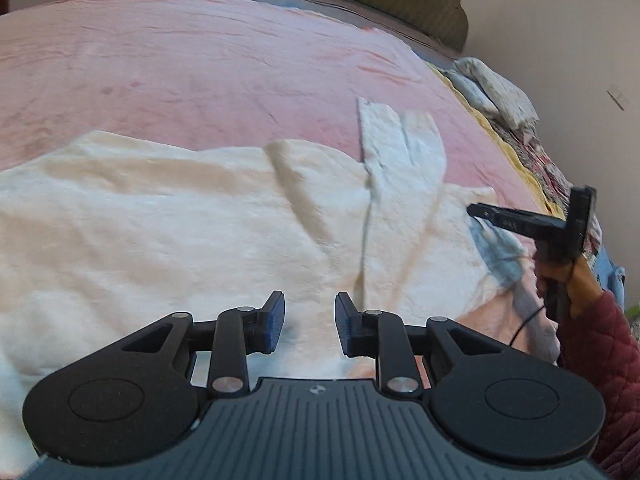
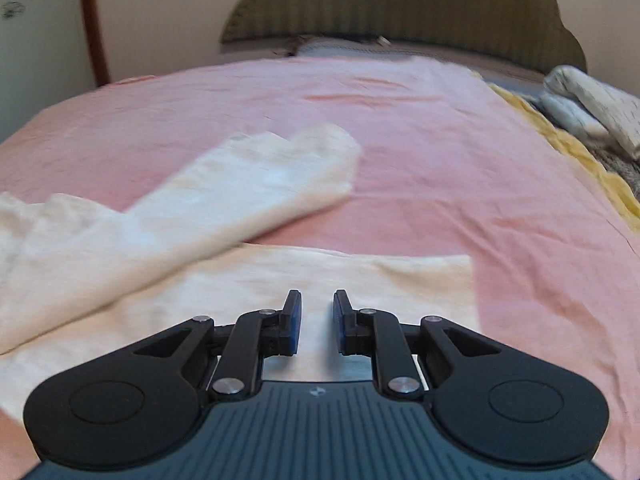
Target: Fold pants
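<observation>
Cream fleece pants (image 1: 180, 224) lie spread on a pink bedsheet (image 1: 200, 68). One leg end (image 1: 404, 148) lies angled across the rest. My left gripper (image 1: 310, 320) hovers over the pants, open, with nothing between its blue pads. At the right edge of the left wrist view, a hand in a maroon quilted sleeve (image 1: 600, 344) holds my right gripper (image 1: 476, 210) over the pants' edge. In the right wrist view, a pants leg (image 2: 248, 184) crosses a flat layer of the pants (image 2: 360, 276). My right gripper (image 2: 317, 316) stands slightly open above that layer, gripping nothing.
A scalloped olive headboard (image 2: 400, 4) stands at the far end of the bed. Folded pale bedding (image 2: 592, 100) and a yellow blanket edge (image 2: 580, 152) lie along the right side. Bare pink sheet (image 2: 520, 200) stretches beyond the pants.
</observation>
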`<state>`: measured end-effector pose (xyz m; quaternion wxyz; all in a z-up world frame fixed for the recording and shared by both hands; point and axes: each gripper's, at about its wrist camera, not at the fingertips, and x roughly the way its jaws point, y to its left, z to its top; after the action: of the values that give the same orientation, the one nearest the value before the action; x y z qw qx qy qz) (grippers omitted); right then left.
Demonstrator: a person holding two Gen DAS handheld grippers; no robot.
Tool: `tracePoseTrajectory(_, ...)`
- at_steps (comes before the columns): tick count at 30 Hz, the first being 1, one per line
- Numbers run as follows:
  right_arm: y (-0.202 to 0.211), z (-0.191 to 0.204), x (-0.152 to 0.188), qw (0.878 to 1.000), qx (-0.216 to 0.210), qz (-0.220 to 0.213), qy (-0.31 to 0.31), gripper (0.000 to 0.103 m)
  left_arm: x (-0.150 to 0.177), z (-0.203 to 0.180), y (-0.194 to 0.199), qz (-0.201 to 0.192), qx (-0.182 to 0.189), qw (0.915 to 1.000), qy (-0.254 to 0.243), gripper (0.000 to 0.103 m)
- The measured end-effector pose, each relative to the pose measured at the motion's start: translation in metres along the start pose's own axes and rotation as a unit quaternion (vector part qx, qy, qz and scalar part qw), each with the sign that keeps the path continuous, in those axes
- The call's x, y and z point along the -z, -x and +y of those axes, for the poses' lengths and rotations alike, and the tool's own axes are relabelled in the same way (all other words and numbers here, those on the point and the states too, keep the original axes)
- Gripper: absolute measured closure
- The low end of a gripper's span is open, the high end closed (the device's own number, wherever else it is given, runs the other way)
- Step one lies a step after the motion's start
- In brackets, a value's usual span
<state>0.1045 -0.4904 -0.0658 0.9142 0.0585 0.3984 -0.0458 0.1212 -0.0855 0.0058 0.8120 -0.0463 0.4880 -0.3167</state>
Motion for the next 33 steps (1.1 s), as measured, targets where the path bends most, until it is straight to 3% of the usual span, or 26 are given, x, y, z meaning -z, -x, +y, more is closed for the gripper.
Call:
tracePoseTrajectory(2, -0.009, -0.026, 0.000, 0.999, -0.010, -0.013, -0.040, 0.087, -0.001, -0.010, -0.016, 0.016, 0.030, 0.9994, -0.009, 0.070)
tracePoseTrajectory(4, -0.003, -0.036, -0.002, 0.996, 0.038, -0.025, -0.078, 0.086, 0.000, -0.018, -0.028, 0.029, 0.046, 0.9983, -0.020, 0.070)
tracePoseTrajectory(6, 0.009, -0.018, -0.001, 0.996, 0.062, -0.053, -0.043, 0.083, -0.002, -0.028, -0.039, 0.034, 0.058, 0.9971, -0.035, 0.068)
tracePoseTrajectory(9, 0.002, -0.005, 0.005, 0.999, 0.003, -0.031, -0.022, 0.076, -0.004, -0.036, -0.056, 0.039, 0.071, 0.9955, -0.048, 0.061)
tracePoseTrajectory(10, -0.007, -0.002, 0.007, 1.000, 0.006, -0.015, -0.015, 0.076, -0.004, -0.037, -0.062, 0.045, 0.073, 0.9952, -0.047, 0.060)
tracePoseTrajectory(13, -0.002, 0.003, -0.003, 0.996, 0.062, -0.040, -0.049, 0.073, -0.003, -0.040, -0.074, 0.056, 0.084, 0.9933, -0.056, 0.059)
tracePoseTrajectory(15, 0.010, 0.025, -0.020, 0.996, 0.028, -0.081, -0.031, 0.073, -0.004, -0.040, -0.080, 0.058, 0.087, 0.9929, -0.057, 0.058)
tracePoseTrajectory(19, -0.008, 0.097, -0.065, 0.994, -0.030, -0.082, 0.070, 0.070, -0.007, -0.038, -0.087, 0.048, 0.093, 0.9931, -0.053, 0.056)
tracePoseTrajectory(21, -0.036, 0.121, -0.082, 0.993, -0.027, -0.063, 0.092, 0.050, -0.008, -0.036, -0.088, 0.041, 0.097, 0.9932, -0.050, 0.055)
tracePoseTrajectory(23, -0.065, 0.132, -0.095, 0.996, -0.018, -0.037, 0.084, 0.039, -0.008, -0.035, -0.090, 0.037, 0.101, 0.9929, -0.052, 0.054)
tracePoseTrajectory(31, -0.129, 0.126, -0.119, 1.000, 0.009, 0.020, 0.007, 0.044, -0.008, -0.036, -0.095, 0.019, 0.110, 0.9916, -0.066, 0.050)
tracePoseTrajectory(33, -0.129, 0.124, -0.119, 1.000, 0.028, 0.007, 0.013, 0.072, -0.008, -0.036, -0.095, 0.017, 0.107, 0.9920, -0.065, 0.050)
